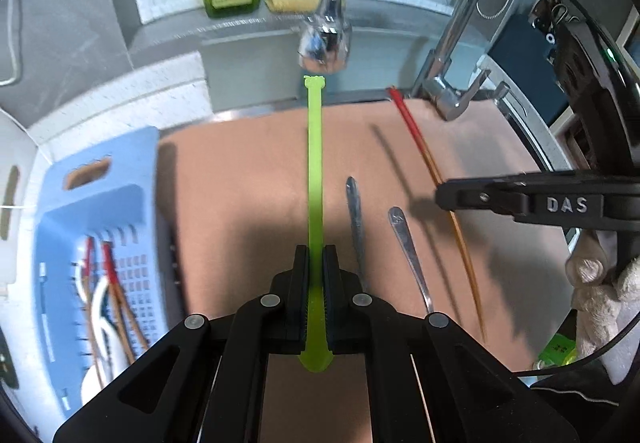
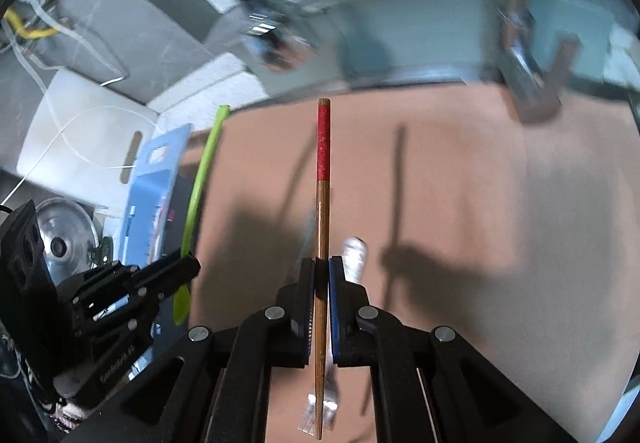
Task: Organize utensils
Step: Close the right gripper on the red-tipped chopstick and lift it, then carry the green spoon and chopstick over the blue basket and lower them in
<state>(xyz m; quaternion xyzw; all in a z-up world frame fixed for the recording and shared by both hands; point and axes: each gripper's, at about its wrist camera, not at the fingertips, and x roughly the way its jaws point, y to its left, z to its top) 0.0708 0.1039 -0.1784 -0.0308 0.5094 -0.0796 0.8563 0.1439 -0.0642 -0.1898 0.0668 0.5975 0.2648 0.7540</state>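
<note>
Left tool (image 1: pixel 316 263) clamps a light, bendy green spoon (image 1: pixel 315 163) near its bowl; right tool (image 2: pixel 320 275) pinches a stiff, slim chopstick (image 2: pixel 323 203) low on its shaft.

A pale blue perforated plastic basket (image 1: pixel 100 211) sits at the left edge of a tan mat (image 1: pixel 240 183), with chopsticks and white spoons (image 1: pixel 106 303) inside. Two metal utensils (image 1: pixel 356 219) lie mid-mat. A chrome tap (image 1: pixel 448 83) stands at the far right corner.
</note>
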